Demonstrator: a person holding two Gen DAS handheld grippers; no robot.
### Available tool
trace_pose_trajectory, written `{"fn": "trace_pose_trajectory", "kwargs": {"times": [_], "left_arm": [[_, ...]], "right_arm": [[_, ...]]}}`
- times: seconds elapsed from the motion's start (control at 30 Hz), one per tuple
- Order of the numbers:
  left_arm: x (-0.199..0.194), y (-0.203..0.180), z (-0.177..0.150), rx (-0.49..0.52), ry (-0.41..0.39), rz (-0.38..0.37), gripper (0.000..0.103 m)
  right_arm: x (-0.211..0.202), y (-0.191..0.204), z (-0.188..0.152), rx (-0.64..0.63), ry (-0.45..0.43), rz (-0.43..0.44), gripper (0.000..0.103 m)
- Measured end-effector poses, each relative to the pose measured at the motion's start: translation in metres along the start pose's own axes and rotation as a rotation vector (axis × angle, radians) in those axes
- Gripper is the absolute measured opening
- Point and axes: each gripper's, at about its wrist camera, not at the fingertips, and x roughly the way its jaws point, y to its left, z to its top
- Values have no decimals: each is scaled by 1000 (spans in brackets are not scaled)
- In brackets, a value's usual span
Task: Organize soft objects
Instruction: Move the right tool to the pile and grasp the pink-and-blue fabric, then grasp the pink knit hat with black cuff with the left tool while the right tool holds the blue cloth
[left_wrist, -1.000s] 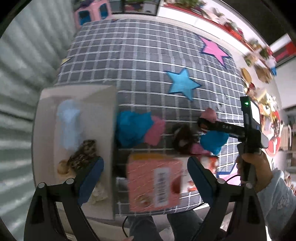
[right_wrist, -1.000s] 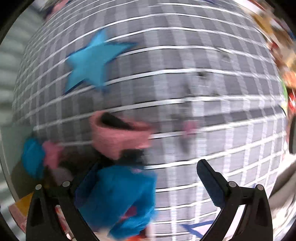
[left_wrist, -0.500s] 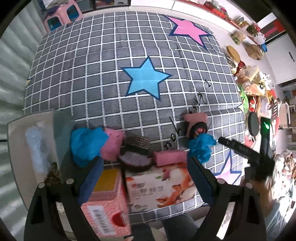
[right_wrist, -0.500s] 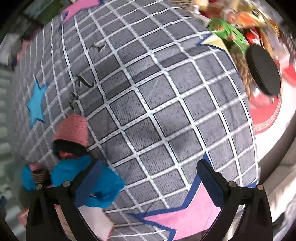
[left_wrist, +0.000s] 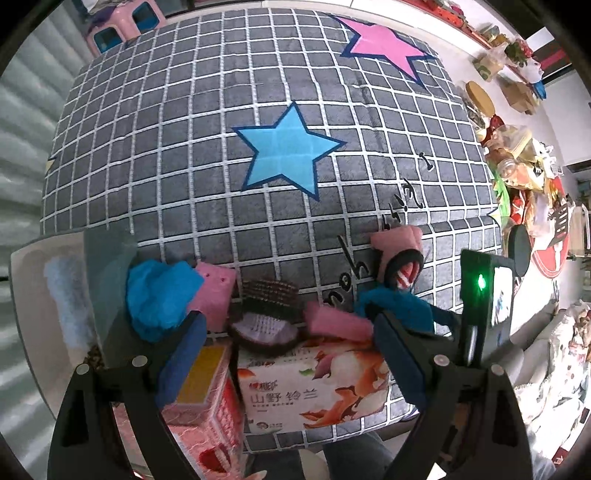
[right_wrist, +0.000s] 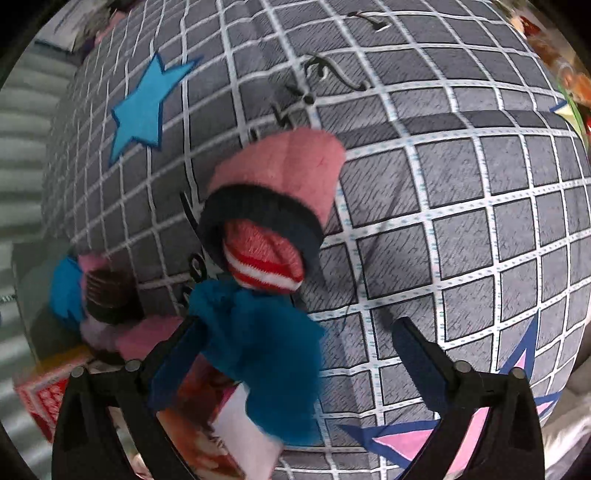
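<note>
A row of soft things lies on the grey checked bedspread (left_wrist: 207, 147): a blue cloth (left_wrist: 159, 299), a pink piece (left_wrist: 214, 291), a brown knitted piece (left_wrist: 266, 299), a pink roll (left_wrist: 336, 323) and a pink sock roll with a dark cuff (right_wrist: 280, 173). My left gripper (left_wrist: 290, 354) hangs open above the tissue boxes, holding nothing. A second blue cloth (right_wrist: 258, 343) sits between the fingers of my right gripper (right_wrist: 295, 354), whose jaws are closing. The left finger touches the cloth; the right finger stands apart from it.
A white tray (left_wrist: 26, 295) at the left edge holds a light blue fluffy item (left_wrist: 62, 291). A pink box (left_wrist: 207, 406) and a white and orange tissue box (left_wrist: 314, 391) stand at the near edge. Shelves with clutter (left_wrist: 517, 166) run along the right.
My left gripper has swung from over the tray to over the tissue boxes. My right gripper swung right, then came back over the blue cloth and sock roll, and its jaws have narrowed.
</note>
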Motion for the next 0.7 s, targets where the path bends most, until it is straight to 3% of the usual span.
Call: {"fn": "trace_pose_trajectory", "kwargs": {"times": [0.03,0.07,0.1,0.3,0.5,0.7], "left_arm": [[3,-4,2,6,5,-3,93],[6,-8,4,13,14,-7,93],[11,-15,6,23,24,-9,93],[37,-59,19,96,41,30,93],[78,-110,35,150,48,41,93],[121,-144,47,281,35,152,94]], "right_arm": [[-3,1,-4,-20,-9,5,67],[-5,4,-8,-36,-11,36,39],[-7,-1,-11,-27,7,92,32],[-37,-59,-20,91,-35,201,27],[-58,-118,-40,206,-91,218,27],[-61,-126,-47,283,-104,238,27]]}}
